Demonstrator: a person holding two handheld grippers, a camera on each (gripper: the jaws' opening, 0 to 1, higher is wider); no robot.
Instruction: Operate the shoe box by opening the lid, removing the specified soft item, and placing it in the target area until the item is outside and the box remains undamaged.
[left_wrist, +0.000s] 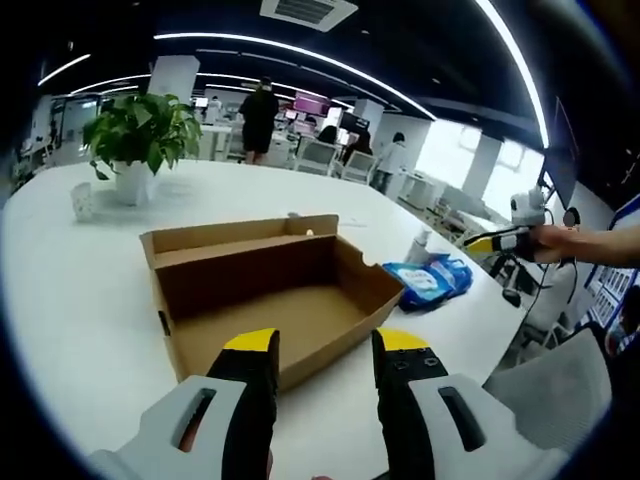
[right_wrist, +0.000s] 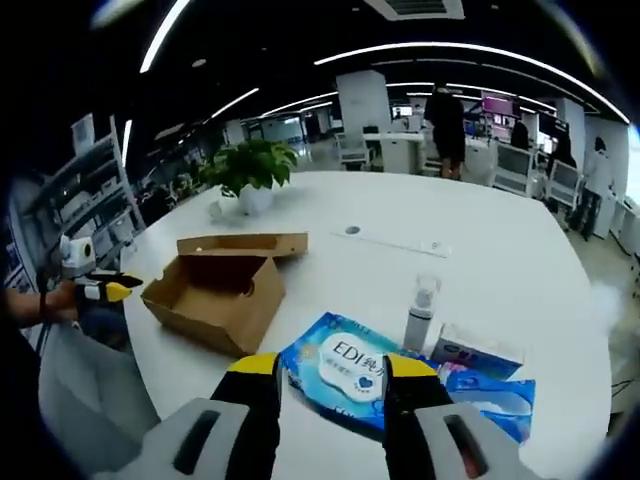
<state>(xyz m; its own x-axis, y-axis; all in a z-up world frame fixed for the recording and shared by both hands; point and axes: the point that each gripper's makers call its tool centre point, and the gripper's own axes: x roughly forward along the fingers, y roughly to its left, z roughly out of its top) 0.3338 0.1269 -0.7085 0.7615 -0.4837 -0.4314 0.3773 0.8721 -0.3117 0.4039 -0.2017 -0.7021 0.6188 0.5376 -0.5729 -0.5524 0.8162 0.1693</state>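
Note:
The brown cardboard shoe box (left_wrist: 270, 290) stands open on the white table, its lid folded back, and its inside looks empty. To its right lies a blue soft wipes pack (left_wrist: 430, 280). My left gripper (left_wrist: 325, 345) is open at the box's near wall with nothing between its jaws. My right gripper (left_wrist: 500, 240), held by a hand, hovers beyond the pack. In the right gripper view the wipes pack (right_wrist: 350, 370) lies flat just past my open right gripper (right_wrist: 332, 368). The box (right_wrist: 220, 290) is further left, with the left gripper (right_wrist: 105, 290) beside it.
A small spray bottle (right_wrist: 420, 310) and a second blue packet (right_wrist: 480, 385) sit to the right of the wipes pack. A potted plant (left_wrist: 140, 135) and a small white cup (left_wrist: 82, 200) stand far back. A grey chair (left_wrist: 560, 390) is at the table's edge. People stand in the background.

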